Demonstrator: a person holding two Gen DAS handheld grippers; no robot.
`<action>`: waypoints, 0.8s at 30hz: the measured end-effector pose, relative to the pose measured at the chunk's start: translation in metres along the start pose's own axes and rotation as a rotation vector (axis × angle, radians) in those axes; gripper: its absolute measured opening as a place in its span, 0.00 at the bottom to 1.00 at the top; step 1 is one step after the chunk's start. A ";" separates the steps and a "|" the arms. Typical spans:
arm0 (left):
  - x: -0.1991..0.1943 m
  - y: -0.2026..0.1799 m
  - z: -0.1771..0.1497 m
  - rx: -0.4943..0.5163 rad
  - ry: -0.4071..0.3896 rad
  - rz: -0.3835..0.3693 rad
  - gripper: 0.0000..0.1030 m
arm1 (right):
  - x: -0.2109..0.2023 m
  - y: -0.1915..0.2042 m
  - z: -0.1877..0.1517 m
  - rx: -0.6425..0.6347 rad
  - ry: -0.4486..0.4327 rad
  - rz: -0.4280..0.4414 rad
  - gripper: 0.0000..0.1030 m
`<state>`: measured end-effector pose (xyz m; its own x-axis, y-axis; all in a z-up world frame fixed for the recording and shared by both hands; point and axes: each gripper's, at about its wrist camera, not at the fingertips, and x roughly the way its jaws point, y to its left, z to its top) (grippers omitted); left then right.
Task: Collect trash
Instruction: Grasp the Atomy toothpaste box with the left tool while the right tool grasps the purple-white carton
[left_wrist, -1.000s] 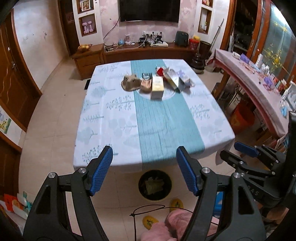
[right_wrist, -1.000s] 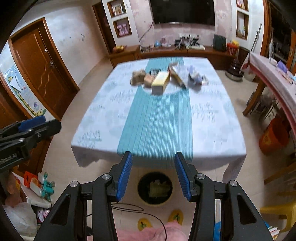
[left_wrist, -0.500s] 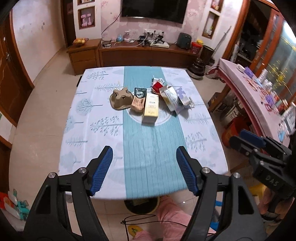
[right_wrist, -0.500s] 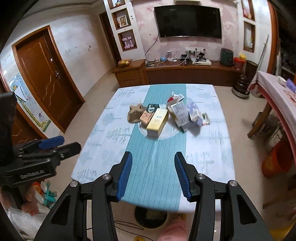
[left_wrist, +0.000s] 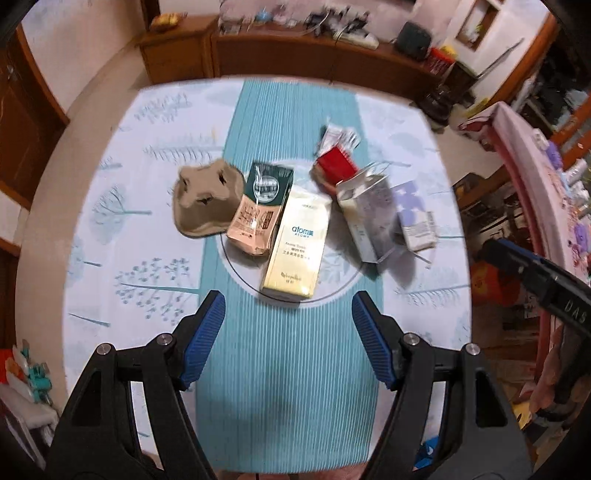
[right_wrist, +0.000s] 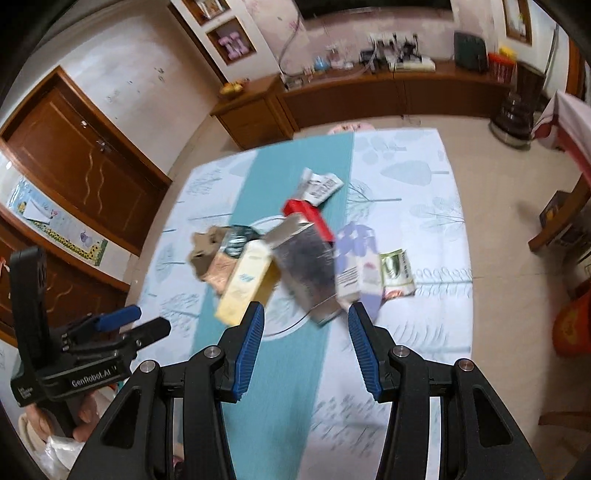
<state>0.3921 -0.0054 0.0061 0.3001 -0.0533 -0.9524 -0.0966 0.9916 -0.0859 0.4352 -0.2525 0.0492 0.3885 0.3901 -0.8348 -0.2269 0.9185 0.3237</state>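
Below both grippers lies the desk (left_wrist: 122, 229). Left gripper (left_wrist: 288, 306) gapes wide and empty; just ahead sits a cream box (left_wrist: 297, 245), with a pink pouch (left_wrist: 255, 225) and brown tray (left_wrist: 205, 201) ahead-left. Right gripper (right_wrist: 304, 321), moderately open, holds nothing; a silver box (right_wrist: 304, 271) lies just ahead, a red box (right_wrist: 308, 218) farther.

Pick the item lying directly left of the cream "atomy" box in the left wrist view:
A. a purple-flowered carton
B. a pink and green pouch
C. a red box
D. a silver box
B: the pink and green pouch lies against the left side of the cream box; the red box, silver box and purple-flowered carton all sit to its right.
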 end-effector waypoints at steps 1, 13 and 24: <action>0.016 0.000 0.005 -0.009 0.023 -0.006 0.66 | 0.015 -0.008 0.004 0.012 0.019 0.004 0.47; 0.117 -0.005 0.018 -0.045 0.156 -0.011 0.66 | 0.137 -0.084 0.027 0.169 0.179 0.058 0.47; 0.148 -0.011 0.030 -0.062 0.191 0.016 0.66 | 0.176 -0.087 0.028 0.201 0.245 0.136 0.47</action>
<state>0.4654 -0.0208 -0.1248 0.1136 -0.0652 -0.9914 -0.1596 0.9837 -0.0830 0.5479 -0.2626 -0.1133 0.1351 0.5051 -0.8524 -0.0718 0.8630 0.5000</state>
